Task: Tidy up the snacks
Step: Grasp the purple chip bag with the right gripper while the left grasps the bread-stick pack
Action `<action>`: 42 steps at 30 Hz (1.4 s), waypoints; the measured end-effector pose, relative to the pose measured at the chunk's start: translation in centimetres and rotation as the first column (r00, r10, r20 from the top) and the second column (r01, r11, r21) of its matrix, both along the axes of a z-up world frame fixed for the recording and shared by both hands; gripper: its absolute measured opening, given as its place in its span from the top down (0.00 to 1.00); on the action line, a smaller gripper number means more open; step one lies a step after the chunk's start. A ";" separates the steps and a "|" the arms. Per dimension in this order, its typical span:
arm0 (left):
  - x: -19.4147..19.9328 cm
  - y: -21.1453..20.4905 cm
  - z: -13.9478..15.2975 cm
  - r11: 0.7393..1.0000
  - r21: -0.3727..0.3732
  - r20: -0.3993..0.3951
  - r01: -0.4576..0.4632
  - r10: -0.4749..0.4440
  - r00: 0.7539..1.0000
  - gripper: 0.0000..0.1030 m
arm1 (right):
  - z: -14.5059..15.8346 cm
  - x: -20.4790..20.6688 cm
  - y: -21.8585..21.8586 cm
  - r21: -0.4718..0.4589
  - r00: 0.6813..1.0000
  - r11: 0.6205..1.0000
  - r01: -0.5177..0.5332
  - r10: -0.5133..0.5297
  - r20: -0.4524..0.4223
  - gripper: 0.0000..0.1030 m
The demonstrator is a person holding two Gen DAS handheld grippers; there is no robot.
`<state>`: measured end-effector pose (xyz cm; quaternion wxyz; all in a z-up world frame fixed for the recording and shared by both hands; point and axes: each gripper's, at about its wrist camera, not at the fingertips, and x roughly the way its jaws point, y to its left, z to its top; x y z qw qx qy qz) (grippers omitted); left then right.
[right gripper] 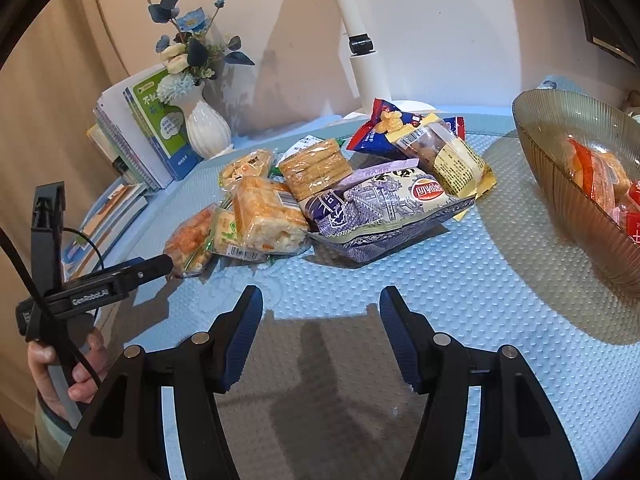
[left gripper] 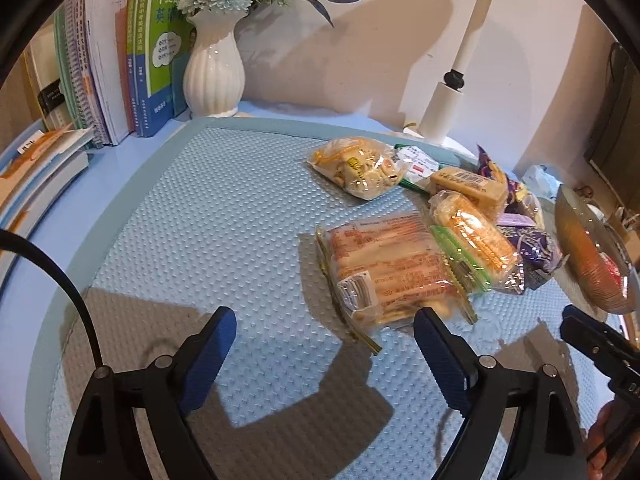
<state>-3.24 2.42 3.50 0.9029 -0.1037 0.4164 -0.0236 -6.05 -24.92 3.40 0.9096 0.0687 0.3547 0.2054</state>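
Several wrapped snacks lie heaped on the blue mat. They include a purple chip bag, a cracker pack and a bread pack. The orange-printed biscuit pack lies nearest my left gripper, which is open just short of the pack's near end, with only mat between its fingers. One of its fingers reaches beside that orange-printed pack. My right gripper is open over bare mat in front of the heap. A ribbed glass bowl at the right holds red and orange packets.
A white vase with flowers and a row of books stand at the back left. A white lamp post rises behind the snacks. A hand grips the left tool's handle. The bowl sits near the mat's right edge.
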 end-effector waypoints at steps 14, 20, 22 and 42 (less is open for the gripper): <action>5.6 -1.2 1.1 0.981 -0.140 -0.048 0.133 -0.141 0.989 0.12 | 1.6 5.4 -3.5 0.223 0.966 0.950 0.218 -0.177 -0.189 0.21; 6.6 -1.2 -0.6 0.970 -0.187 -0.068 0.154 -0.170 0.983 0.12 | -0.6 8.0 -3.9 0.281 0.938 0.919 0.276 -0.193 -0.289 0.21; 6.7 -0.9 -0.8 0.970 -0.193 -0.063 0.151 -0.165 0.984 0.12 | -1.0 8.8 -3.7 0.297 0.934 0.912 0.282 -0.191 -0.301 0.21; 4.9 -1.0 -0.7 0.977 -0.112 -0.040 0.182 -0.188 0.981 0.41 | -0.9 6.7 -4.2 0.224 0.934 0.925 0.307 -0.248 -0.256 0.51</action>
